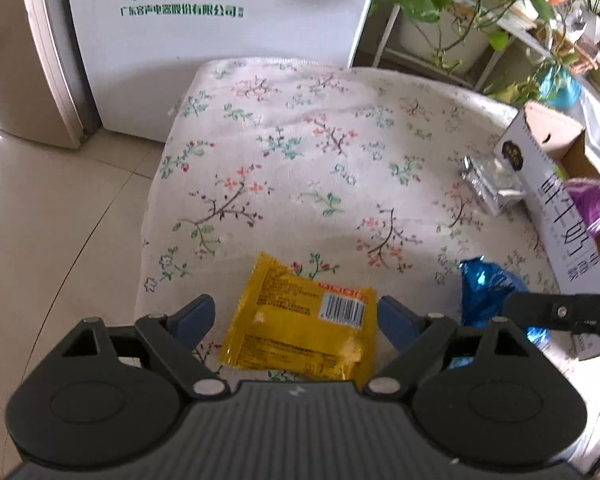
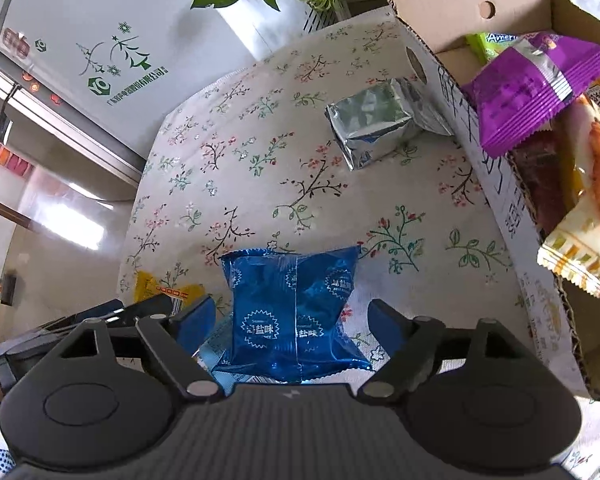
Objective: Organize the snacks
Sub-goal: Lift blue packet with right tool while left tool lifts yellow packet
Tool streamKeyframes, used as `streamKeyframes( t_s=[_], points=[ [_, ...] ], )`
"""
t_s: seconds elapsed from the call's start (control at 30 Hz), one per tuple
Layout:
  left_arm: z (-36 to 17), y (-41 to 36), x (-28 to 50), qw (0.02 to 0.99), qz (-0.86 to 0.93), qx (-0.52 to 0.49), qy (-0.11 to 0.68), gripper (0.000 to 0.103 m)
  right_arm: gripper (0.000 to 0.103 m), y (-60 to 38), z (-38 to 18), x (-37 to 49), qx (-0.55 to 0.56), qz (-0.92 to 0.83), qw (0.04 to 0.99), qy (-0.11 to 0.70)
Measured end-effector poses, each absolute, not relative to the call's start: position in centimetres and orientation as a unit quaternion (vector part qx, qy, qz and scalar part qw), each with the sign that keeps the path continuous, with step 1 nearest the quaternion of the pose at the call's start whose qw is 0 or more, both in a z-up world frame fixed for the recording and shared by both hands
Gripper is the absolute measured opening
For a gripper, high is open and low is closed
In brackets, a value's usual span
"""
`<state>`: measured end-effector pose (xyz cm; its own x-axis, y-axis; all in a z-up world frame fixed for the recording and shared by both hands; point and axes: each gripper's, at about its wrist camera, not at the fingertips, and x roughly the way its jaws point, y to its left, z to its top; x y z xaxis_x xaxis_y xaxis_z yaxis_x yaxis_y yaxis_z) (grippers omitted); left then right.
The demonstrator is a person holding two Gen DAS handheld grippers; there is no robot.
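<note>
A yellow snack packet (image 1: 300, 320) lies on the floral cloth between the open fingers of my left gripper (image 1: 298, 322); its corner also shows in the right wrist view (image 2: 160, 290). A blue snack packet (image 2: 292, 312) lies between the open fingers of my right gripper (image 2: 292, 326); it also shows in the left wrist view (image 1: 488, 292). A silver foil packet (image 2: 372, 124) (image 1: 490, 184) lies beside the cardboard box (image 2: 496, 176) (image 1: 560, 232). The box holds a purple packet (image 2: 536, 88), an orange one and others.
The floral cloth (image 1: 300, 152) covers a small table. A white fridge (image 1: 220, 40) stands behind it, and potted plants on a rack (image 1: 480, 12) stand at the back right. Tiled floor (image 1: 60, 216) lies to the left.
</note>
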<state>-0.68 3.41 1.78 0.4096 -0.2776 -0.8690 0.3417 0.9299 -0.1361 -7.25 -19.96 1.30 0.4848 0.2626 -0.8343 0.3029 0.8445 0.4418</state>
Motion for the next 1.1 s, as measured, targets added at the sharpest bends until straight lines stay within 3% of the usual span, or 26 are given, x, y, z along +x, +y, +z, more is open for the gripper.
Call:
streamKeyframes(
  t_s=[0.37, 0.63, 0.87, 1.1],
  points=[
    [0.4, 0.9, -2.3, 0.83, -0.205, 0.12, 0.505, 0.091, 0.088, -18.7, 0.6, -6.4, 0.247, -0.008, 0.813, 0.527],
    [0.2, 1.1, -1.8, 0.834, -0.192, 0.11, 0.505, 0.093, 0.089, -17.8, 0.6, -6.1, 0.218, -0.003, 0.82, 0.529],
    [-0.2, 1.2, -1.5, 0.834, -0.186, 0.109, 0.508, 0.102, 0.089, -17.9, 0.1, -5.8, 0.217, -0.009, 0.817, 0.534],
    [-0.4, 1.5, -1.4, 0.836, -0.187, 0.101, 0.507, 0.103, 0.09, -17.8, -0.1, -5.7, 0.212, -0.009, 0.817, 0.536]
  ],
)
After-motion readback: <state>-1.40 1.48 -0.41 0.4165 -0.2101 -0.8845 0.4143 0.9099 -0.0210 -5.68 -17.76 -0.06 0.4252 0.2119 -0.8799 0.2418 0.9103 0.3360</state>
